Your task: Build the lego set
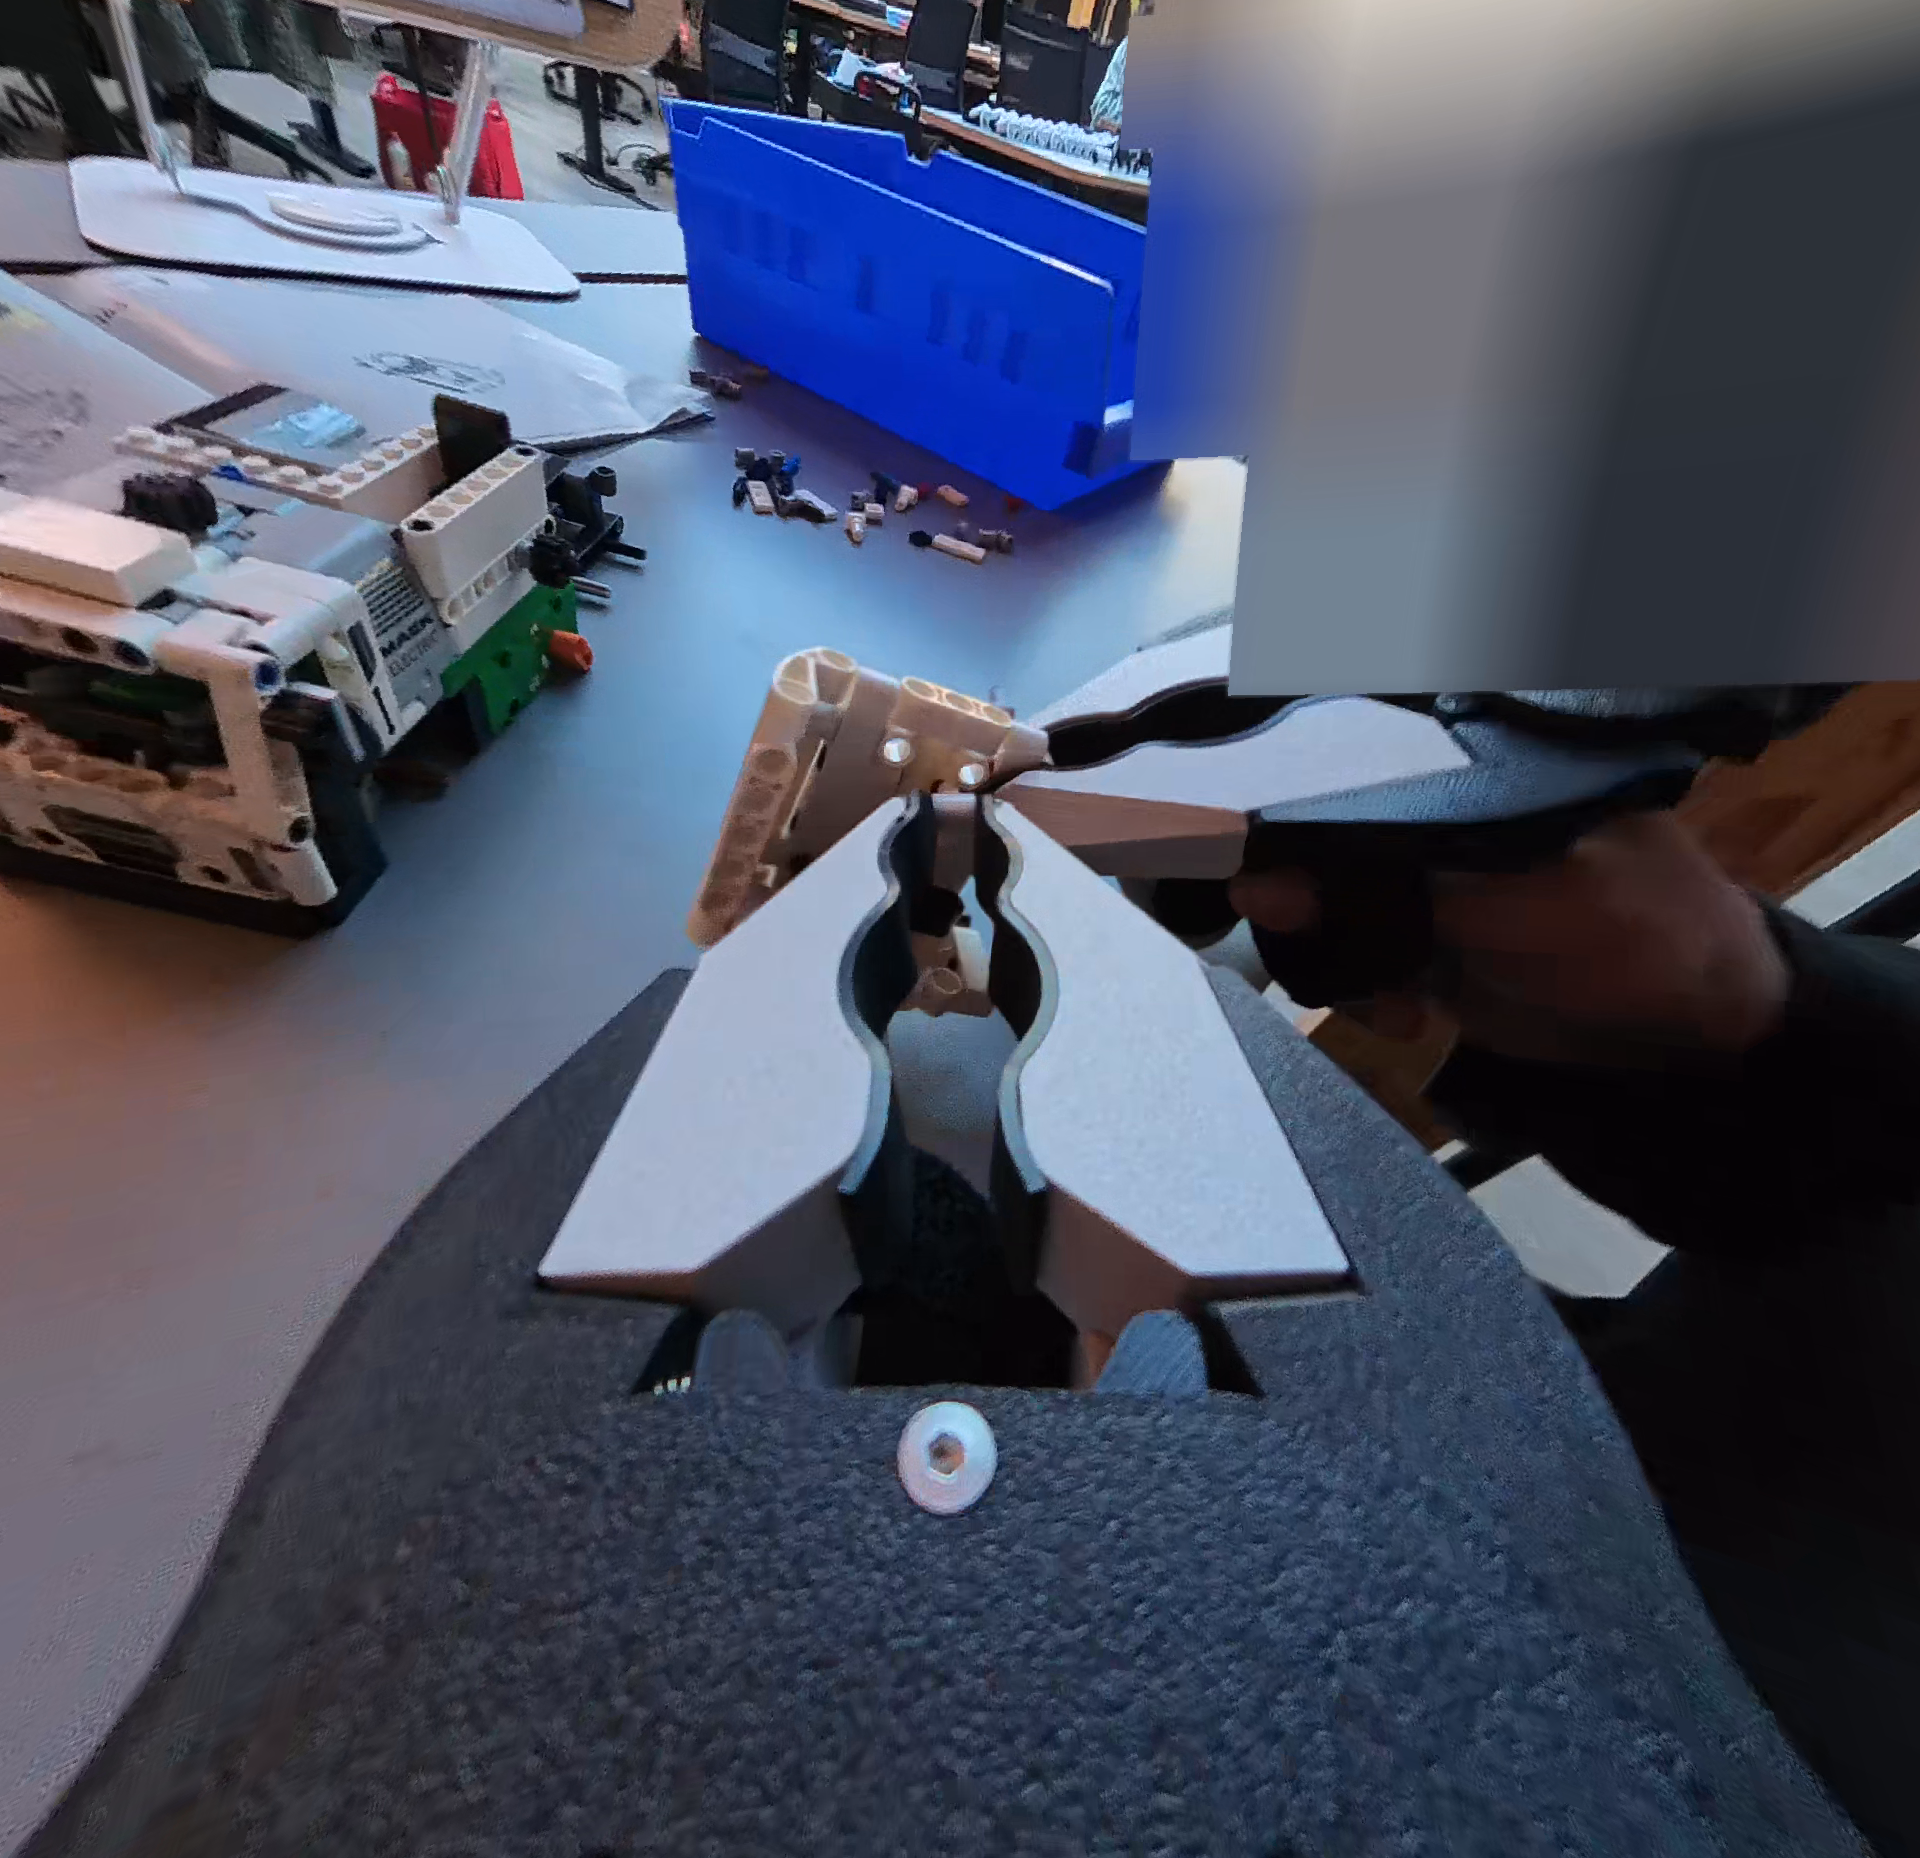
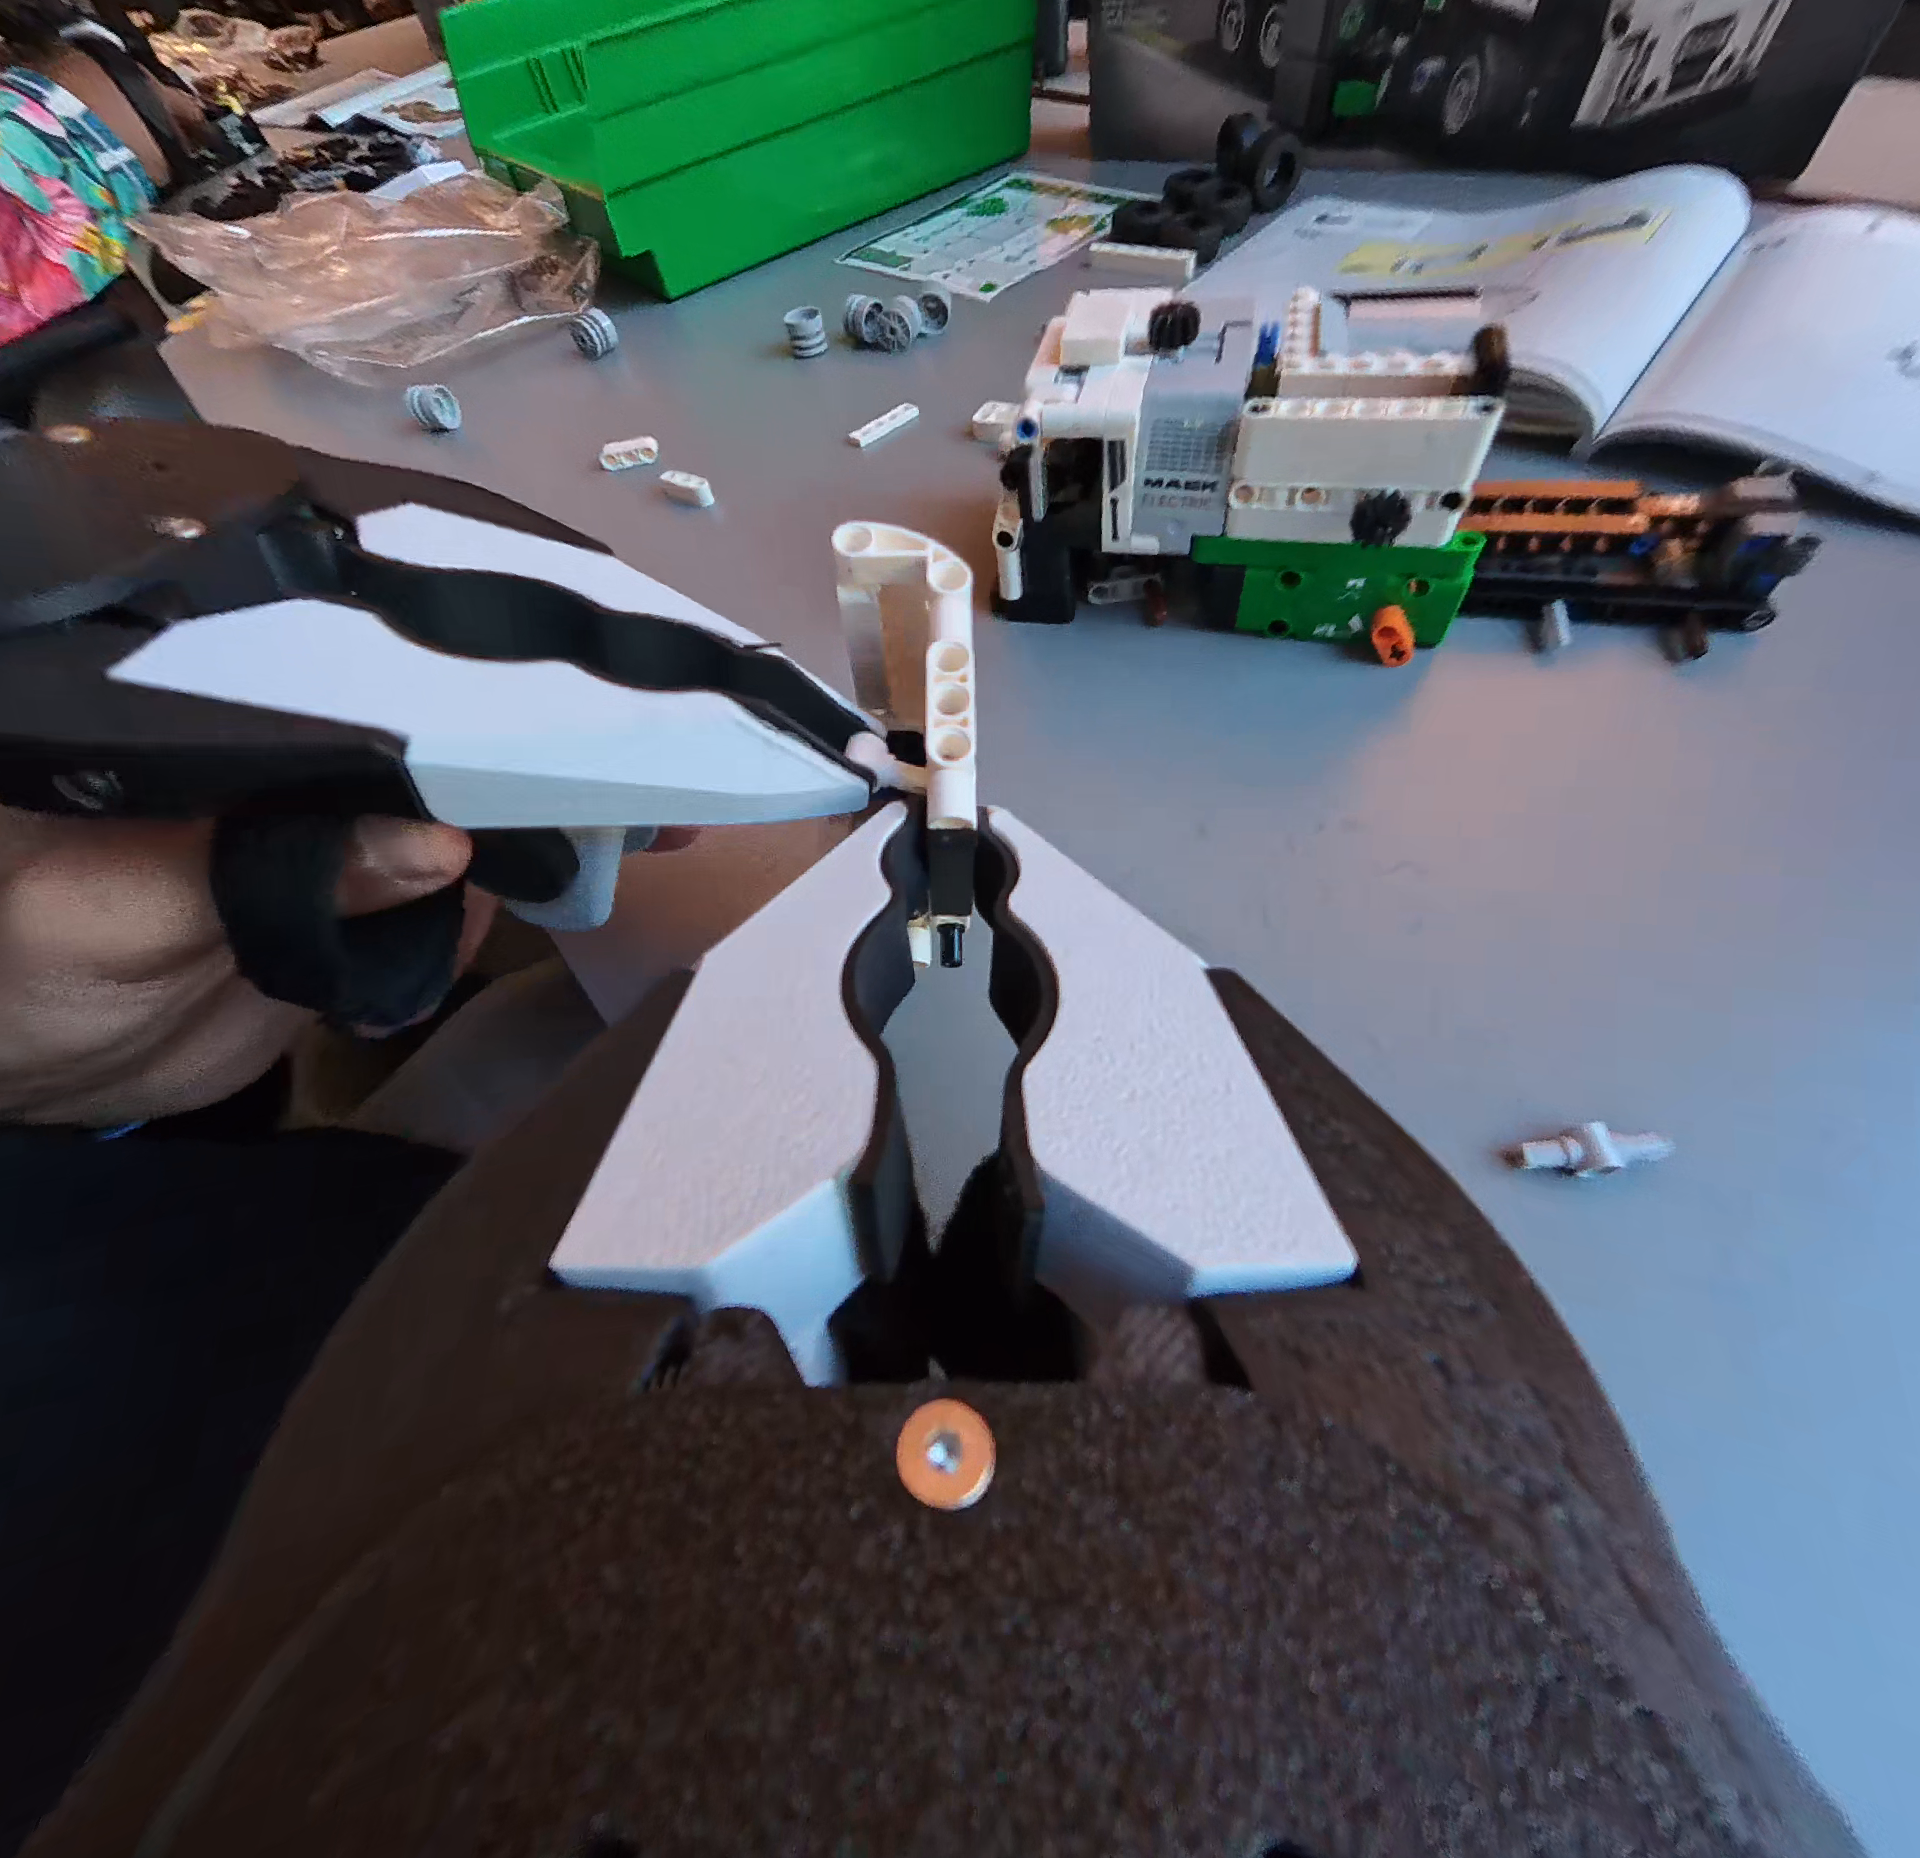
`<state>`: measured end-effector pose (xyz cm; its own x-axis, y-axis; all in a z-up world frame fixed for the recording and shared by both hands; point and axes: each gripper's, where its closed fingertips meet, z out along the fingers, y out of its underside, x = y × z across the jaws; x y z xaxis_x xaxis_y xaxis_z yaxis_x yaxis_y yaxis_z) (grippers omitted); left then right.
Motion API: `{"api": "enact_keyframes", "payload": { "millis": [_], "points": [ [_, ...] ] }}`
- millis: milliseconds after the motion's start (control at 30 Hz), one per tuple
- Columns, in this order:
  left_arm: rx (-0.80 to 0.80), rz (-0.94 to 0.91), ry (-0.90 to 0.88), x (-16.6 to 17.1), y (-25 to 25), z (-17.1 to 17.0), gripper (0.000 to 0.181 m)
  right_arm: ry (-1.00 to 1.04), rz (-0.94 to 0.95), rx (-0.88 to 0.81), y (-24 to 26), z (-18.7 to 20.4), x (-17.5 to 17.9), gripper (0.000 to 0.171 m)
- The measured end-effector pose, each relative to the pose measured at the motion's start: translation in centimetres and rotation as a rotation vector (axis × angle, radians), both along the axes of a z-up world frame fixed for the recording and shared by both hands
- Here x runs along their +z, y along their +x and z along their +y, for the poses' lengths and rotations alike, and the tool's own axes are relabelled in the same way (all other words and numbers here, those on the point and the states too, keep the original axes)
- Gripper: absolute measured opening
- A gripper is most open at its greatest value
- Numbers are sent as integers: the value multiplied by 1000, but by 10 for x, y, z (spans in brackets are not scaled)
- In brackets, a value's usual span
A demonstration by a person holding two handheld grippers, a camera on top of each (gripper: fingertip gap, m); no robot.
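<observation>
On the grey surface [image 2: 1299, 873] to the left lies a crumpled clear plastic bag [image 2: 364, 270], with a green plastic bin [image 2: 748, 104] behind it and grey wheel hubs [image 2: 883, 317] and small white beams [image 2: 629, 452] scattered in front. Further right stands the half-built white and green lego truck [image 2: 1247, 489], black tyres [image 2: 1216, 193] and the open instruction booklet [image 2: 1621, 291] beyond it; a lone light-grey axle connector [image 2: 1590, 1148] lies near the right edge.

Only the left wrist view shows the blue plastic bin [image 1: 904, 291], a scatter of tiny pins [image 1: 862, 504] before it, and a white stand base [image 1: 312, 224] at the back. There the truck [image 1: 260, 655] sits at far left.

Held mid-air between both tools is a white angled lego panel piece [image 2: 925, 645]. The left gripper [image 1: 948, 806] is nearly closed, pinching the piece's [image 1: 831, 759] lower end. The right gripper [image 2: 943, 821] is likewise clamped on its bottom, where a black pin [image 2: 951, 878] protrudes. The tips of the two grippers meet at the piece.
</observation>
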<state>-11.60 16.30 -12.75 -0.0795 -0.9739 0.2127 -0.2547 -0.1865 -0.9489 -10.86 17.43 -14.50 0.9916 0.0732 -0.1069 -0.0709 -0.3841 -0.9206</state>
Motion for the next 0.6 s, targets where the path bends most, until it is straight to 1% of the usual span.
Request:
{"api": "enact_keyframes", "payload": {
  "millis": [67,167,233,400,600],
  "points": [
    [-7,-28,-109,6,0,0,6,37,-47,-24,1,1,6,7],
    [-46,-85,-331,17,-1,-1,6,82,-94,-55,3,3,13,7],
    [-63,-97,-439,18,0,-2,5,102,-126,-70,4,4,15,7],
    [-66,-94,-526,16,1,-1,5,125,-175,-75,4,4,15,7],
    [-64,-121,-642,20,0,3,6,160,-266,-124,5,8,20,7]
  ]
}}
